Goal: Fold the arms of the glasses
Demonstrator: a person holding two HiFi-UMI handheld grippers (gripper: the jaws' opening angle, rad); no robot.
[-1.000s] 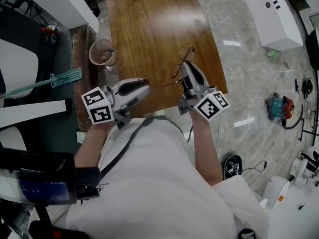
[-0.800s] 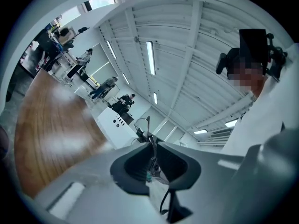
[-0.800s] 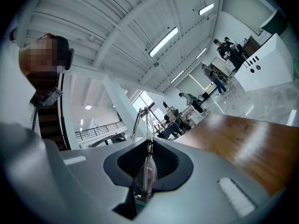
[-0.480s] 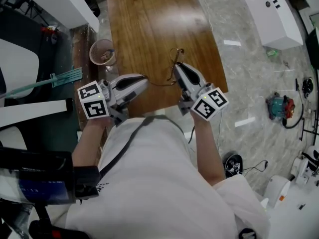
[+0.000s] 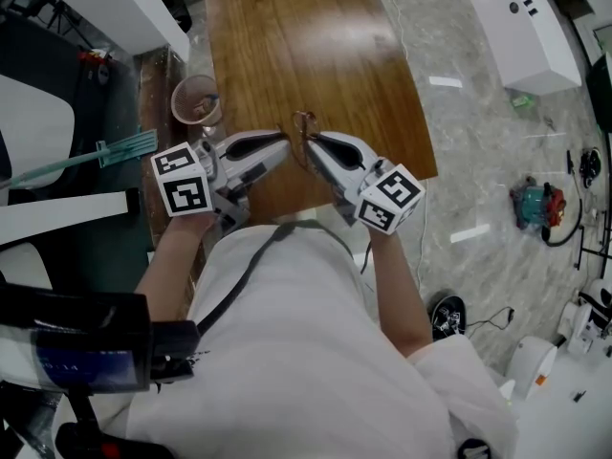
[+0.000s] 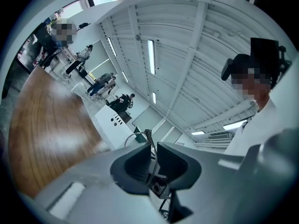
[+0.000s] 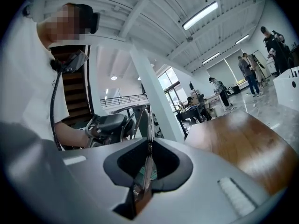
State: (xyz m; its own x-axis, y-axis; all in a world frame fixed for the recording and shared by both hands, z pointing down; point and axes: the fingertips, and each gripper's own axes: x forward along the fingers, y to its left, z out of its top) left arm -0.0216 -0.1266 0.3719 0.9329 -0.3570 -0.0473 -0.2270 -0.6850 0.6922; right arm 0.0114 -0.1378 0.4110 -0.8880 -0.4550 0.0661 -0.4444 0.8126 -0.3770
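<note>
Right tool (image 5: 311, 146) clamped on glasses (image 5: 302, 120) above table (image 5: 287, 46).

**Grippers met tip to tip at the table's near edge**

Above the near edge of the glossy brown wooden table (image 5: 287, 46), the grey left gripper (image 5: 284, 145) and grey right gripper (image 5: 310, 147) pointed at each other. Thin, dark wire-framed glasses (image 5: 304, 122) sat between them. The left gripper's jaws had just been opening slightly, with the glasses at their tips. A pinkish round container (image 5: 196, 100) stood just off the table's left edge, and a teal long-handled broom (image 5: 124, 148) lay farther left.
</note>
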